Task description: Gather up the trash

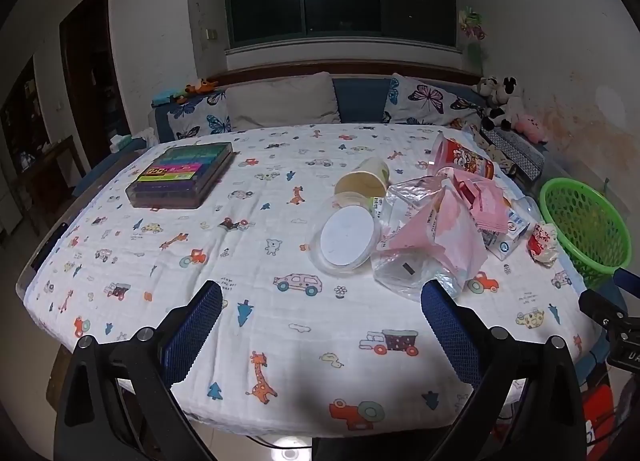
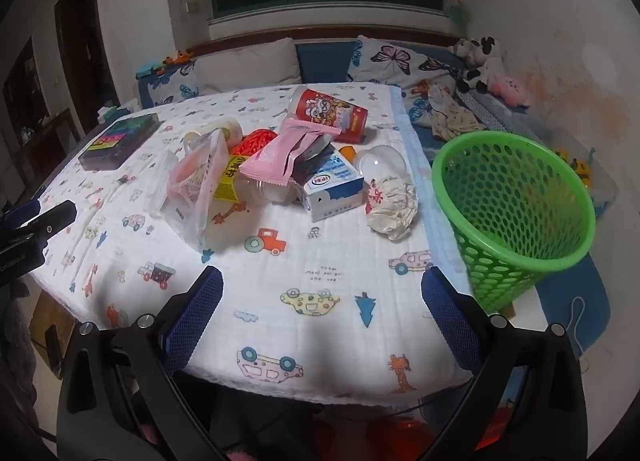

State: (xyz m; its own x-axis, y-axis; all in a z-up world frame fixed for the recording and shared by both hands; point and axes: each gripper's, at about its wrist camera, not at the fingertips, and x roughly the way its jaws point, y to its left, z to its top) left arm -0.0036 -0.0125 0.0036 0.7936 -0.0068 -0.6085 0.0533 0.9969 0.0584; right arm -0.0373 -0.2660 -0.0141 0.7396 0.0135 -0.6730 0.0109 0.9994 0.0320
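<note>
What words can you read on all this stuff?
White and blue milk carton: red logo and a line of print, too blurred to read.
Yellow label: dark characters, unreadable.
Red snack cup: cartoon picture, text too small.
Dark rainbow-striped box: yellow print, blurred.

This is a lived-in home room. A sofa (image 1: 352,101) with butterfly-print cushions (image 1: 428,99) and plush toys (image 1: 500,101) sits under a dark window (image 1: 340,5). A table wears a child's cartoon-print cloth (image 1: 280,261).

Both wrist views over shared table (image 1: 280,221)
</note>
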